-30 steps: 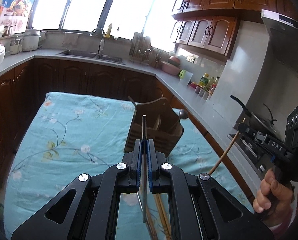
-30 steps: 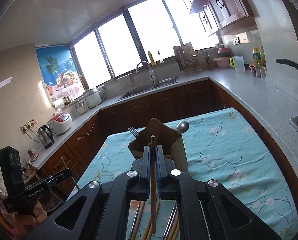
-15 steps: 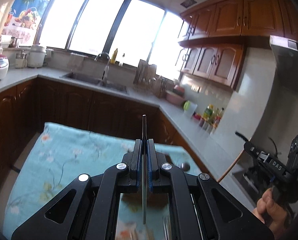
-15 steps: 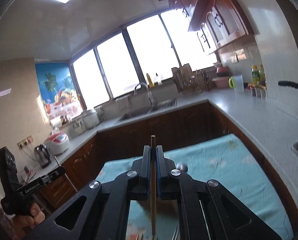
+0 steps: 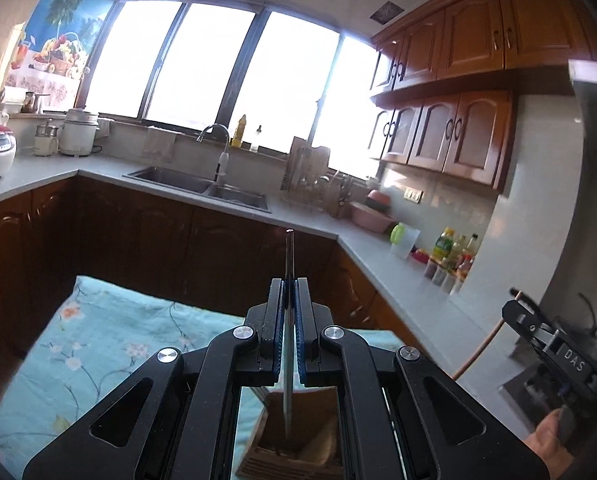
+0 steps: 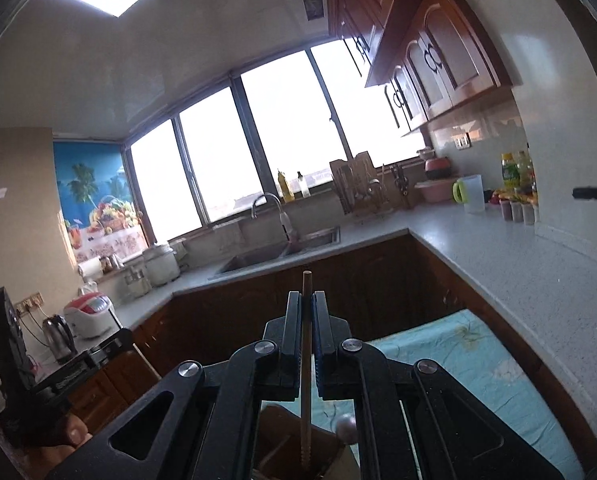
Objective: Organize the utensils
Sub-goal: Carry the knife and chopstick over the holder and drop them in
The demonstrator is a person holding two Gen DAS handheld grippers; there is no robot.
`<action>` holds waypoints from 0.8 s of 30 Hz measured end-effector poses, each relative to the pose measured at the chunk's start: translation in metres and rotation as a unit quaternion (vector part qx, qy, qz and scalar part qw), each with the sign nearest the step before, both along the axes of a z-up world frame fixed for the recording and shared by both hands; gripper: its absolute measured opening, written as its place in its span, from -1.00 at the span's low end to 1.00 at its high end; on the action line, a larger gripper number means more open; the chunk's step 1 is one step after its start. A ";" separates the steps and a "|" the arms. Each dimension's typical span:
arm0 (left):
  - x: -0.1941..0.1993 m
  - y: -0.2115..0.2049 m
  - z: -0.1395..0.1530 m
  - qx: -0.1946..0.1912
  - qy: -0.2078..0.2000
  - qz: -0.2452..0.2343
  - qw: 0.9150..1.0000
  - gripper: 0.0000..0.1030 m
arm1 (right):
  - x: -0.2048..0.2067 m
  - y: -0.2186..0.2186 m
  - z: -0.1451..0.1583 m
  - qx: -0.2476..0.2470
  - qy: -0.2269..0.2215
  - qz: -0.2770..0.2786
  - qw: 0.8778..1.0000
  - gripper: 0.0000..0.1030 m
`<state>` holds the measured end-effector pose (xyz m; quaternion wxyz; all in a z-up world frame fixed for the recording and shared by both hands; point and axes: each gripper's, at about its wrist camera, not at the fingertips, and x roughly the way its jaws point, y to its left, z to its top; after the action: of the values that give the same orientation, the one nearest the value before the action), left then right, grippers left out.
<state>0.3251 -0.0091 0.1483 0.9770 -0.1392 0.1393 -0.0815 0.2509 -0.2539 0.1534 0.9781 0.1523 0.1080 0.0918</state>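
Right now I am looking at two slim utensils, each standing upright between a pair of pads. On my left, a thin metal utensil (image 5: pixel 289 280), seen edge-on, is poking up past the fingertips of the left gripper (image 5: pixel 289 286), whose blue-lined pads are pressing against it from both sides. On my right, a wooden chopstick (image 6: pixel 306 320), pale and round with a ridged lower end, is sitting clamped in the right gripper (image 6: pixel 307 300), its pads closed tight around the stick. Both utensils are hanging with their lower ends over the wooden holder (image 5: pixel 294 452), which is standing on the floral blue tablecloth (image 5: pixel 98 344). Inside the holder I am making out a rounded metal spoon end (image 6: pixel 346 426) near its right side; the other contents are too dark to tell.
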 end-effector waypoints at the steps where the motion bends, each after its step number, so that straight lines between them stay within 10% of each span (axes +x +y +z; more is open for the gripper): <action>1: 0.002 -0.002 -0.006 -0.001 0.002 0.000 1.000 -0.92 | 0.002 0.000 -0.005 0.001 0.003 -0.001 1.000 -0.90; 24: 0.017 -0.009 -0.063 0.032 0.070 -0.026 0.997 -0.90 | 0.019 -0.008 -0.063 0.015 0.081 0.005 0.997 -0.89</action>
<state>0.3419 -0.0182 0.0852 0.9663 -0.1096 0.2135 -0.0927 0.2696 -0.2614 0.0902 0.9633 0.1737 0.1858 0.0858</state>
